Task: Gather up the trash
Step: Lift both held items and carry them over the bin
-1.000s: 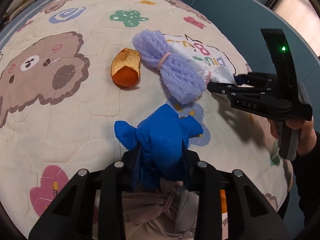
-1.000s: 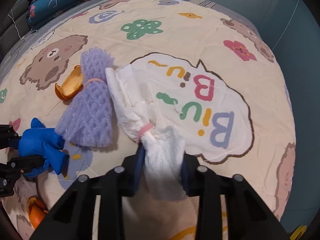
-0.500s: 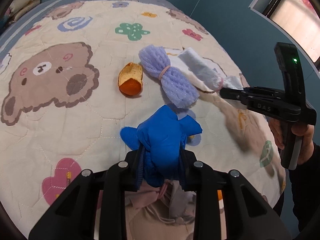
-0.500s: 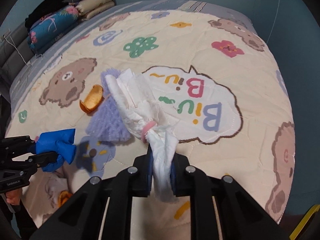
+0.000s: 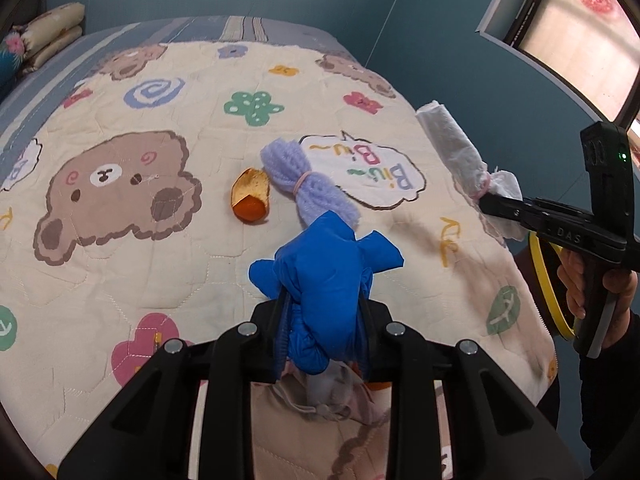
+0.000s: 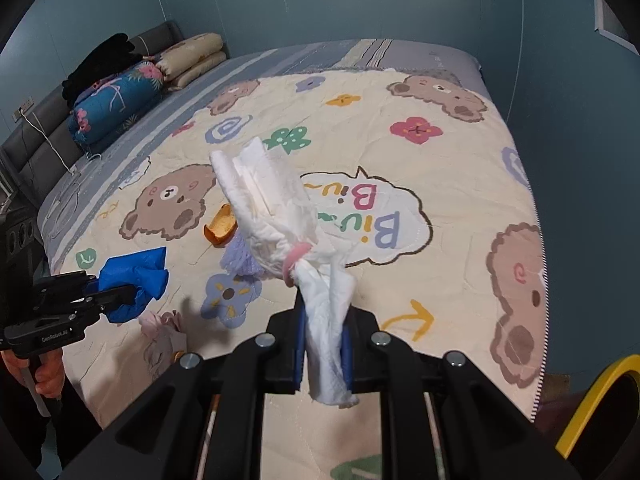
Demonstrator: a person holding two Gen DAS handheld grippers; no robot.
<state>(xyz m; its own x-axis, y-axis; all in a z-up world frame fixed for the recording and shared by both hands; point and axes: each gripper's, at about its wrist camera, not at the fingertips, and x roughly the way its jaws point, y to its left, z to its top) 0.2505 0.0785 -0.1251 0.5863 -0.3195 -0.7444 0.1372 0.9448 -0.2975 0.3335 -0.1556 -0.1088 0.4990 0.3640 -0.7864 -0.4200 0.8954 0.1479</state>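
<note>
Now, left gripper (image 5: 324, 312): my jaws clamp the blue glove (image 5: 326, 276), bottom centre.
Right gripper (image 6: 324, 344): my jaws pinch the white tissue bundle (image 6: 276, 216), lifted at frame centre.
Quilt (image 5: 120, 272): purple foam net (image 5: 308, 184) and orange peel (image 5: 250, 196) lie mid-frame.

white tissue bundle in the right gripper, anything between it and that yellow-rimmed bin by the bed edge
Nothing visible blocks it. The white tissue bundle hangs clear above the quilt in the right gripper, and the yellow-rimmed bin sits just past the bed edge.
</note>
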